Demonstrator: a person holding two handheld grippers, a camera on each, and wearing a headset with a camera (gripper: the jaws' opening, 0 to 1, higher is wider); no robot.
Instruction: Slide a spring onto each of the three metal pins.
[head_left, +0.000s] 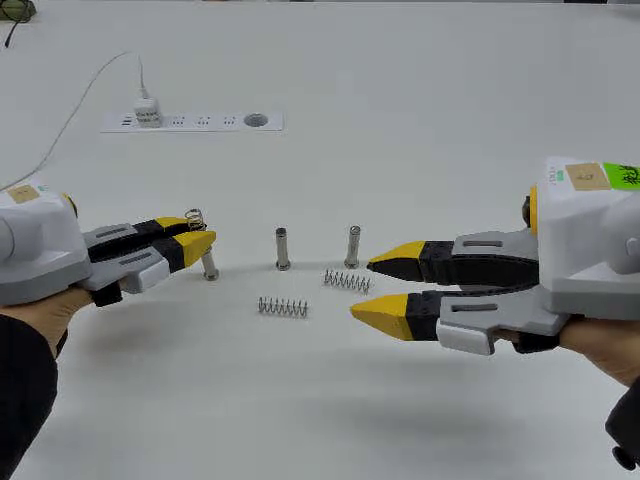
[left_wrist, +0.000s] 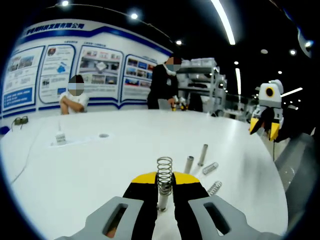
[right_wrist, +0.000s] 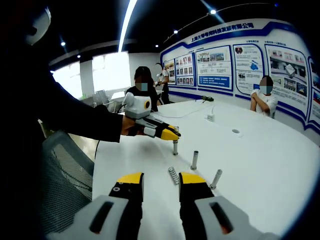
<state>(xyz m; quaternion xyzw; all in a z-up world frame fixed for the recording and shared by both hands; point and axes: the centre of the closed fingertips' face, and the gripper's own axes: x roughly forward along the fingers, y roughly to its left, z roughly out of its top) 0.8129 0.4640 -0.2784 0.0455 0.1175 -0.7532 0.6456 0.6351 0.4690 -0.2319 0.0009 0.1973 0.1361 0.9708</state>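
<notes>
Holding the first spring (head_left: 196, 217) in my left tool (head_left: 202, 232): jaws clamped on its coils, spring upright, top end poking above the yellow tips. The left pin (head_left: 210, 267) stands right under it, base on the bench (head_left: 400, 420). In the left gripper view the spring's lower end sits at the pin's top between the jaws; I cannot tell whether any coils are over the pin.

Middle pin (head_left: 282, 248) and right pin (head_left: 353, 245) stand upright and bare, in a row with the left pin, each apart from the next.

Two loose springs lie flat on the bench. The front spring (head_left: 283, 307) lies nearer me, in front of the middle pin. The second spring (head_left: 347, 281) lies just in front of the right pin.

My right tool (head_left: 362, 287) comes in from the right, jaws apart, nothing between them, yellow tips pointing at the second spring and just beside it.

Far side of the bench: a white power strip (head_left: 190, 121) with a plug (head_left: 146, 108) in it and a cable (head_left: 70, 115) trailing off to the left.
</notes>
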